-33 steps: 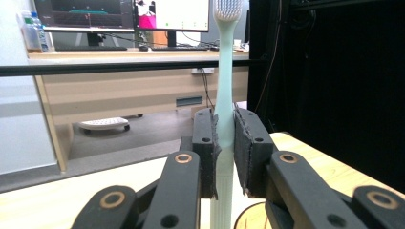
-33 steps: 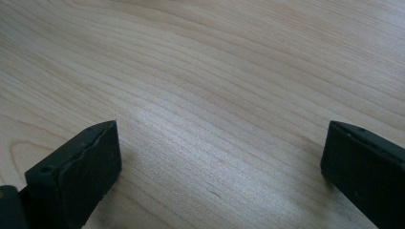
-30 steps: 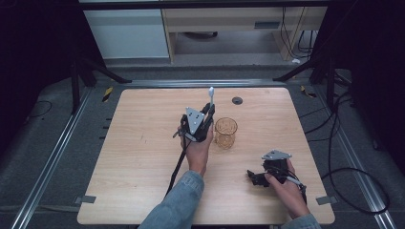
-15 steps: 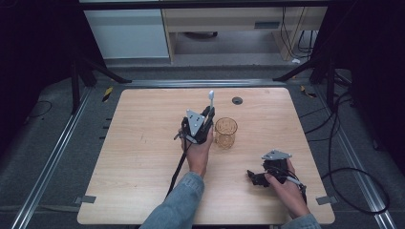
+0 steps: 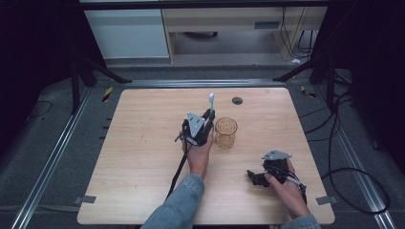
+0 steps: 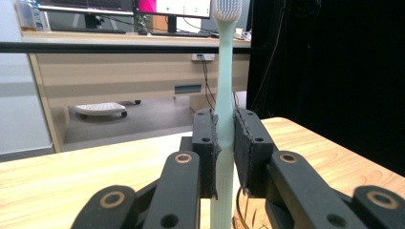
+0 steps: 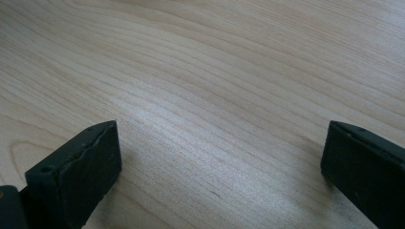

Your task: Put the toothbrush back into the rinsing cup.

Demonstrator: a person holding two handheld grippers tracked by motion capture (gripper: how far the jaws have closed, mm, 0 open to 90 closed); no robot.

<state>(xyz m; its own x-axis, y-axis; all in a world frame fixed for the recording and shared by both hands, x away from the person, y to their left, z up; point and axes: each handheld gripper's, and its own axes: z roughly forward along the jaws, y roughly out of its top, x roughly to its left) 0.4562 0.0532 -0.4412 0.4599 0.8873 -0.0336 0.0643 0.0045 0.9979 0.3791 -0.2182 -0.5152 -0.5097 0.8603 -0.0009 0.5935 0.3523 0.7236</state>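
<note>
Left gripper [image 5: 208, 116] is seen mid-table in the high view, clamped on a pale toothbrush [image 5: 211, 99]. In the left gripper view the handle [image 6: 223, 143] is pinched betw. the two black pads, upright, w/ the bristle head [image 6: 228, 9] up top, well clear of the jaws. The lower end of the handle runs down out of frame below the pads.

An amber glass cup [image 5: 225, 133] is stood just right of that gripper, v. close; touching or not can't be told from above. Its rim is glimpsed at the bottom of the left gripper view [image 6: 243, 217], below the right-hand jaw. The brush is held above table level, beside the cup and not inside it, as far as the high view shows.

Right gripper [image 5: 253, 177] is laid low at the near right of the wooden table [image 5: 133, 143], well apart from cup & brush. In the right gripper view its jaws are spread wide, nothing betw. them, bare wood grain [image 7: 215, 95] underneath. Jaw tips are seen right at the tabletop.

A small dark round fitting [image 5: 237, 100] is set in the table nr the far edge, beyond the cup.
</note>
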